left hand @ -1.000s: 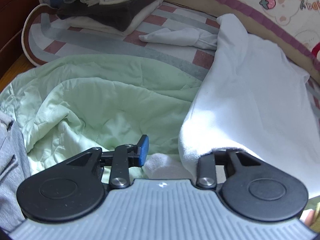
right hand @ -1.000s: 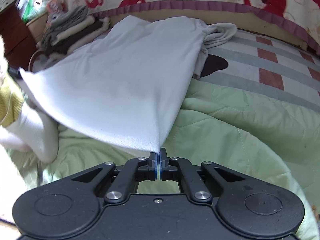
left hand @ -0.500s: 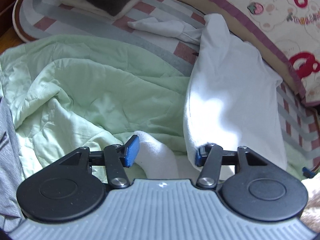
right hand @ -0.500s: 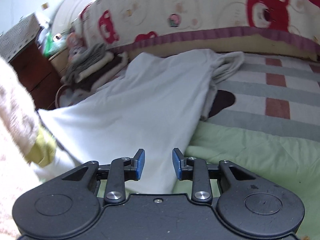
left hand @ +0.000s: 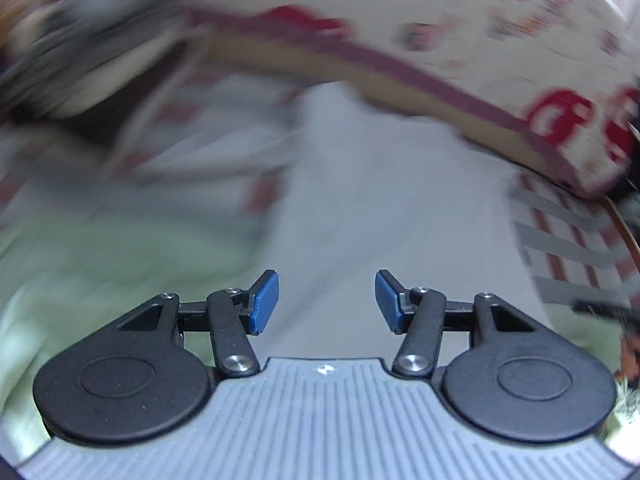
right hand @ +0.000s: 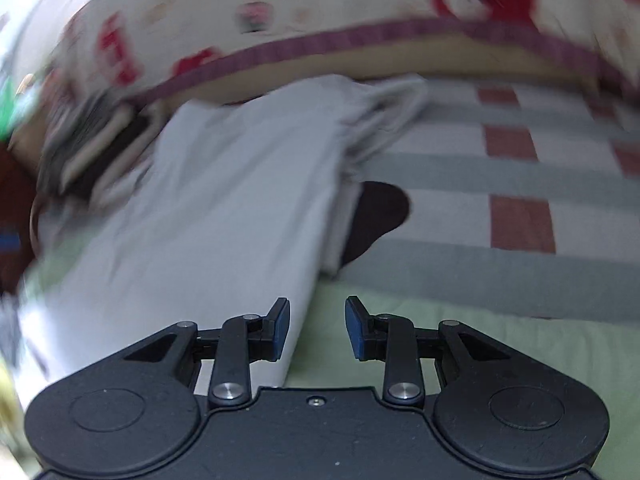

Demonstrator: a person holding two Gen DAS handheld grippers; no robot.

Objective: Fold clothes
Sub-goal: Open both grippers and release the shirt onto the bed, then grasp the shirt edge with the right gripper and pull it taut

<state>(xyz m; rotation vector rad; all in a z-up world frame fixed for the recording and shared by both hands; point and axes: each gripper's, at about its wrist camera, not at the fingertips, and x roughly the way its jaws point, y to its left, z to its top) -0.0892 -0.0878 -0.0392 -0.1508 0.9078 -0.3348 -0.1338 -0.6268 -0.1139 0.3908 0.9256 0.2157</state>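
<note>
A white garment (left hand: pixel 380 208) lies folded lengthwise on the bed, running away from both cameras; both views are motion-blurred. My left gripper (left hand: pixel 327 302) is open above its near end, nothing between the blue pads. In the right wrist view the same white garment (right hand: pixel 224 216) stretches from lower left towards the pillow. My right gripper (right hand: pixel 318 328) is open at its right edge, over the green quilt (right hand: pixel 460 344), and holds nothing. A dark piece of cloth (right hand: pixel 376 216) pokes out from under the garment's right side.
A bear-print pillow (right hand: pixel 320 8) with a purple border runs along the back. A stack of folded clothes (right hand: pixel 92 136) sits at the far left on the checked sheet (right hand: pixel 520 184). In the left wrist view the green quilt (left hand: pixel 100 256) fills the left.
Both grippers let go of the white garment, which dropped flat onto the bed. The right gripper went from shut to open, and both cameras swung up towards the pillow.
</note>
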